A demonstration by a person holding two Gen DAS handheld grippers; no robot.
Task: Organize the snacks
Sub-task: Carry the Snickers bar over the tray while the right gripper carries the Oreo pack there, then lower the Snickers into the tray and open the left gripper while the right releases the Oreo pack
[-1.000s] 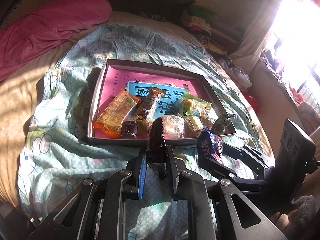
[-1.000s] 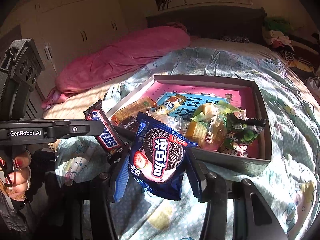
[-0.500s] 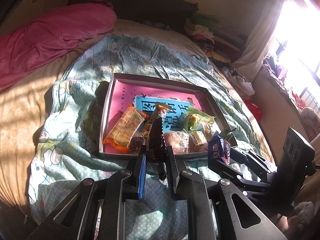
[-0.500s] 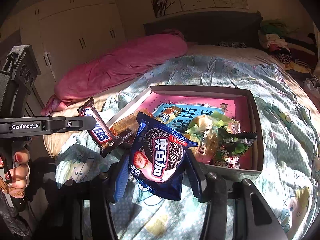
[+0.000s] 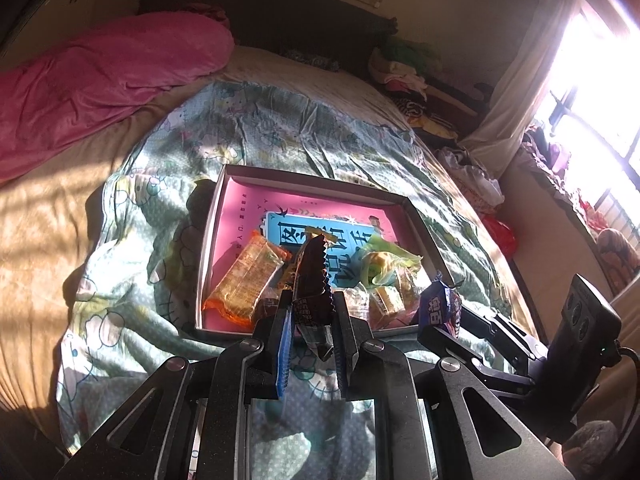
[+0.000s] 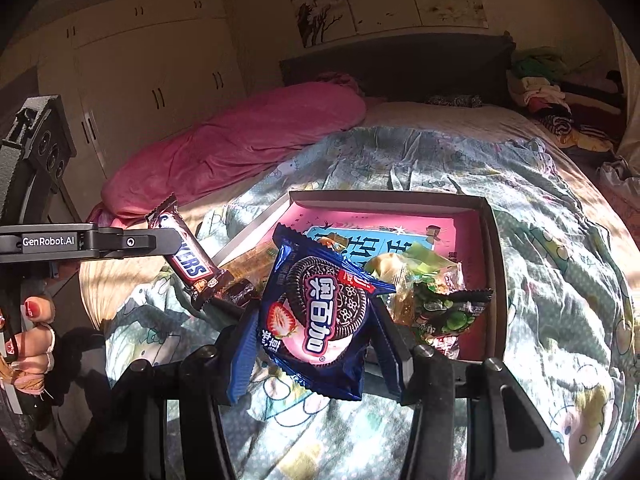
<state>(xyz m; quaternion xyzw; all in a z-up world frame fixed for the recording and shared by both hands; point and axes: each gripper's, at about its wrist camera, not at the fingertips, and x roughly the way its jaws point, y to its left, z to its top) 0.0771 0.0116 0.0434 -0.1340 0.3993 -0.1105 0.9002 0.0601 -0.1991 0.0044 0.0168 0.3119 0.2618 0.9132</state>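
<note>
Sunlight across the patterned bedspread, a pink blanket bunched up by the headboard. In the middle sits the shallow cardboard box, pink inside, with an orange wafer pack, a yellow-green packet and a green pea bag piled at its near end. The left gripper pinches a Snickers bar upright, just short of the box's near wall. The right gripper clamps the blue Oreo pack above the bedspread, beside the box.

A bed is carrying a crumpled cartoon-print sheet, spreading under and ahead of the jaws. 1 shallow box is lying on it just beyond them; a pink blanket is lying far ahead, leftward.
</note>
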